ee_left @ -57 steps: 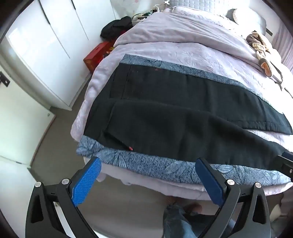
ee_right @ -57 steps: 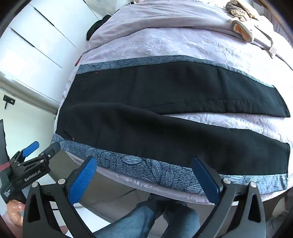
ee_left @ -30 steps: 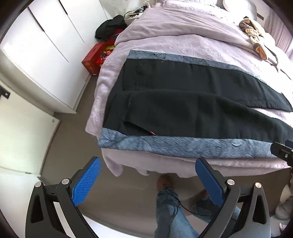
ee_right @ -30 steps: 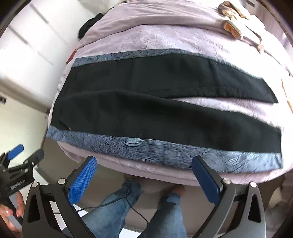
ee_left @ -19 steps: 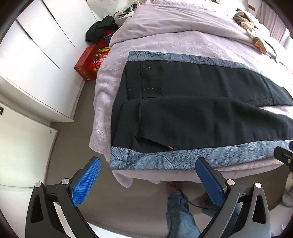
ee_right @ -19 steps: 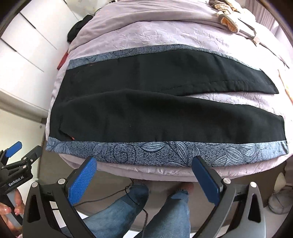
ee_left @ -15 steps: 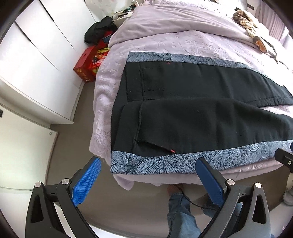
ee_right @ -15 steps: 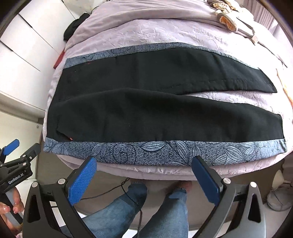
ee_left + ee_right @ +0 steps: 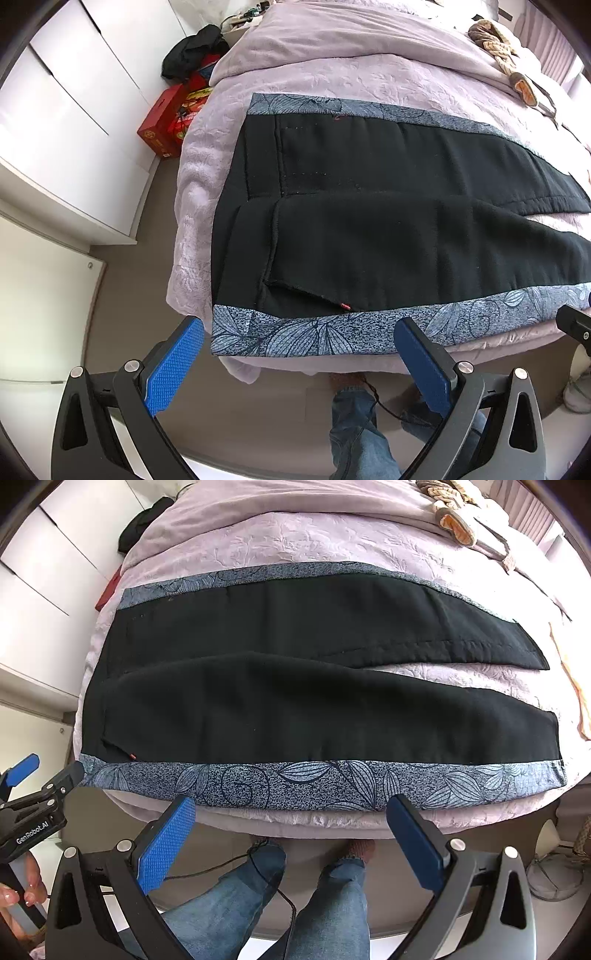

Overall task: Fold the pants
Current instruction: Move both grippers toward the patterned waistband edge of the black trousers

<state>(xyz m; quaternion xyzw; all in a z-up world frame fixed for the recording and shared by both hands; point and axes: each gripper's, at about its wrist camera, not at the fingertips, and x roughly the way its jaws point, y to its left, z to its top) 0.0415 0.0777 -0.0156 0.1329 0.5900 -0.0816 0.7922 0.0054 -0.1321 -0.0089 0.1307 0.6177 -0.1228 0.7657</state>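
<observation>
Both grippers, left gripper (image 9: 299, 356) and right gripper (image 9: 291, 832), hover with jaws apart and empty, short of the flat-spread pants (image 9: 295, 686) ahead, apparently lining up a first grasp

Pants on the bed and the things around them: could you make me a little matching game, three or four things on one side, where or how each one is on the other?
Things:
1. pants
2. red box
3. left claw
4. knitted item

Places or states:
A. on the floor beside the bed
B. at the far end of the bed
C. spread flat, both legs apart
D. open, holding nothing

Pairs: 1-C, 2-A, 3-D, 4-B
</observation>
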